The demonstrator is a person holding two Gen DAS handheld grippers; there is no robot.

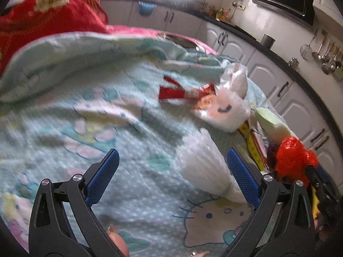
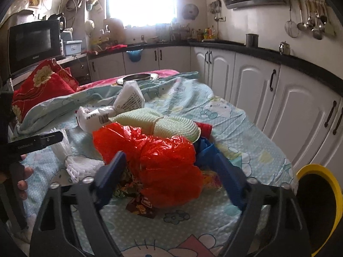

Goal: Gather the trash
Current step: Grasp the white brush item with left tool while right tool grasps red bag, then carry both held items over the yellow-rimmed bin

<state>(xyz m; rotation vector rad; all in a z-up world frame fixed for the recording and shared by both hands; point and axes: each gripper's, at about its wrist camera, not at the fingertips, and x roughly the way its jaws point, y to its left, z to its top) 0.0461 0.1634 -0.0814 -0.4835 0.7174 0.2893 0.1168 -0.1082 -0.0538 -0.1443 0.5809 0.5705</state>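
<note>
On a pale blue cartoon-print bedsheet (image 2: 246,128) lies a heap of trash. A crumpled red plastic bag (image 2: 167,162) sits between the fingers of my right gripper (image 2: 171,169). The left pad touches the bag, but a gap shows at the right pad, so the gripper is open. A blue bag (image 2: 205,150), snack wrappers (image 2: 141,207) and a green foam net (image 2: 171,124) lie around it. My left gripper (image 1: 174,171) is open over the sheet, with a white foam net sleeve (image 1: 201,162) lying against its right pad. The red plastic bag (image 1: 293,156) also shows at the right.
A yellow-rimmed bin (image 2: 321,203) stands at the bed's right side. A red wrapper (image 1: 175,92), a white printed bag (image 1: 225,109) and a yellow tape (image 1: 253,147) lie further on. A red pillow (image 2: 42,81), a folded quilt, a metal dish (image 2: 137,78) and white cabinets (image 2: 257,81) are around.
</note>
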